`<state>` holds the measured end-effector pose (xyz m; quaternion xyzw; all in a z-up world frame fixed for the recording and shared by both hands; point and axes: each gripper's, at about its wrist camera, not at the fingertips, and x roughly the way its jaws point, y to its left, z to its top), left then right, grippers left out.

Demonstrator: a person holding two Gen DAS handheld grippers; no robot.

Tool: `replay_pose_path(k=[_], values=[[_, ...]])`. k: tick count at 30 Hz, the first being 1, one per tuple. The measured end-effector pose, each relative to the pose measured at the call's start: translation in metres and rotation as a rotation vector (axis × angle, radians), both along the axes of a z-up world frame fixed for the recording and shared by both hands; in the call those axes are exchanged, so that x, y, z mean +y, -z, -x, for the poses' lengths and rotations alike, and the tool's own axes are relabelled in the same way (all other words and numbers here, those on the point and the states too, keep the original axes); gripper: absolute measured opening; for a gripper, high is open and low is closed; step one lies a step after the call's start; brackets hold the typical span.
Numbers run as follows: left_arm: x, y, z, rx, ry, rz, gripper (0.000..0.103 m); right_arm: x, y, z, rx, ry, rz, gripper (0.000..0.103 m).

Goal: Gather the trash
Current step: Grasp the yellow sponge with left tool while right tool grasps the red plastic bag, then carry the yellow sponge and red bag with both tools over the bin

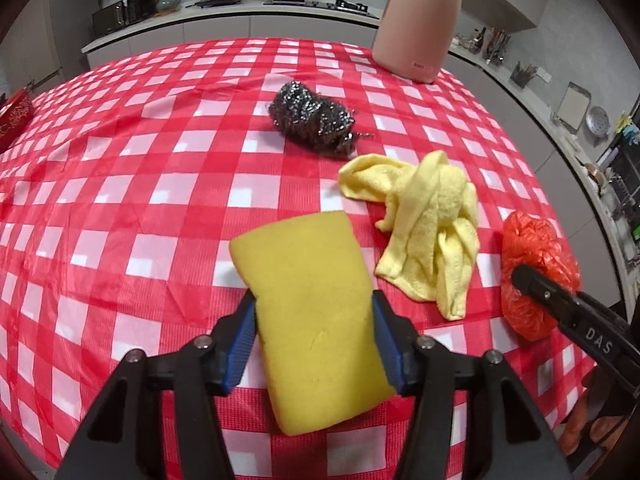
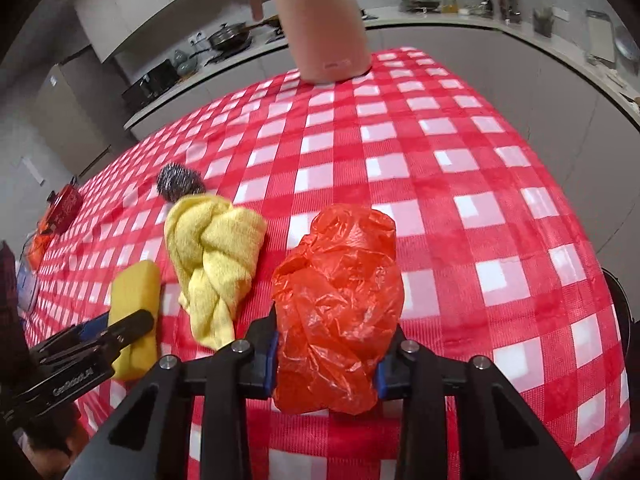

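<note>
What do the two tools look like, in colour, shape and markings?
Both the left tool and the right tool have black angular frames with silver screws and blue ribbed pads inside the fingers. White lettering is printed on the sides. No cables or sleeves are visible.

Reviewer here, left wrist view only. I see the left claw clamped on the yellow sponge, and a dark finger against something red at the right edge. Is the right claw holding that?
Observer: Yes. The right claw is shut on the red plastic bag, pads pressing on both its sides.
Operator: Anything on the cloth past that bag?
Observer: No, only bare checked tablecloth that side.
Operator: Which way does the pink jug's handle point?
Observer: The pink jug has its handle toward the stove side, away from the bag.
</note>
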<state>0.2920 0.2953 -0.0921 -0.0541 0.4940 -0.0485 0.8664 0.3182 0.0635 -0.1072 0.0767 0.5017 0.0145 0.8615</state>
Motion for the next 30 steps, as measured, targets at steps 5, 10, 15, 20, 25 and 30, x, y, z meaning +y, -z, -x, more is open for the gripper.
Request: replay_pose_path(k=[5,10,15,20,25,30], values=[[-0.003,0.006,0.001,-0.001,-0.022,-0.017,0.06,-0.004,0.006,-0.005,0.012,-0.018,-0.016,0.044],[-0.004,0.002,0.006,-0.007,-0.056,0.005,0.052,-0.008,0.004,-0.002,-0.003,-0.057,-0.029,0.037],[-0.015,-0.012,0.016,-0.043,-0.076,0.001,0.051,-0.02,-0.007,0.006,-0.041,-0.08,-0.05,0.035],[-0.033,-0.029,0.027,-0.076,-0.066,0.018,0.051,-0.035,-0.02,0.013,-0.066,-0.078,-0.085,0.035],[-0.057,-0.046,0.029,-0.108,0.012,0.036,0.051,-0.055,-0.035,0.03,-0.096,-0.03,-0.097,0.035],[-0.078,-0.056,0.03,-0.138,0.118,0.078,0.051,-0.071,-0.047,0.051,-0.12,0.053,-0.069,0.035]])
